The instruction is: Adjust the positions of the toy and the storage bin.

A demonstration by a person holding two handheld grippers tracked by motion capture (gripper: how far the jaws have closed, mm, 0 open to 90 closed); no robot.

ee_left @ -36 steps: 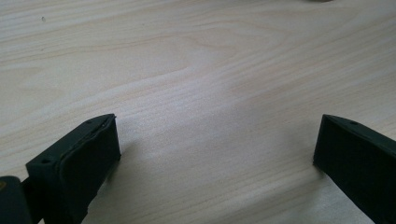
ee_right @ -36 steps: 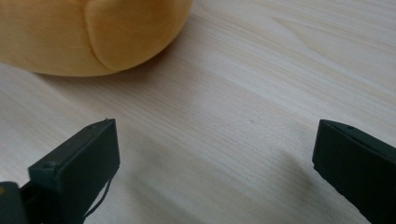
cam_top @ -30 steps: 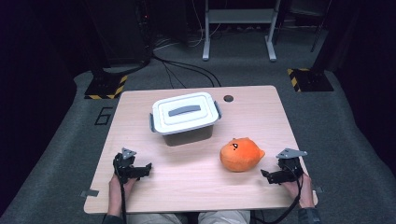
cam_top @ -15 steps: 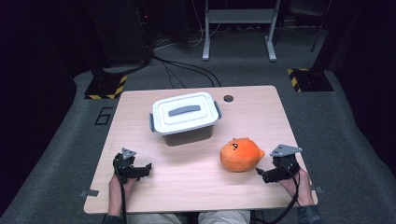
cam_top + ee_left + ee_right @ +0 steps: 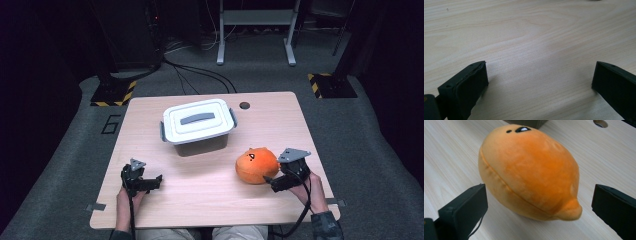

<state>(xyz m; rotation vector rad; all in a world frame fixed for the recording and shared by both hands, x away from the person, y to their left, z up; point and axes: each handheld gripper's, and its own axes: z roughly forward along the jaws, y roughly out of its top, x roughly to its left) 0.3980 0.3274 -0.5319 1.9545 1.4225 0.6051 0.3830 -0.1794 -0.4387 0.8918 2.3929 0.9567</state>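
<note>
In the high view, a round orange plush toy with a small black face (image 5: 257, 165) lay on the pale wooden table (image 5: 210, 200), near and to the front right of a white lidded plastic box with a grey handle (image 5: 198, 126). The right gripper (image 5: 274, 182) sat just beside the toy on the side away from the box; the left gripper (image 5: 150, 183) rested to the front left of the box, well apart from the toy.

In the left gripper view, its jaws stood wide apart over bare wood.

In the right gripper view, the jaws stood wide apart on either side of the toy (image 5: 529, 170), not touching it. Judging by this, the grasp was not yet made; closing, lifting and opening the lidded box all remained.
</note>
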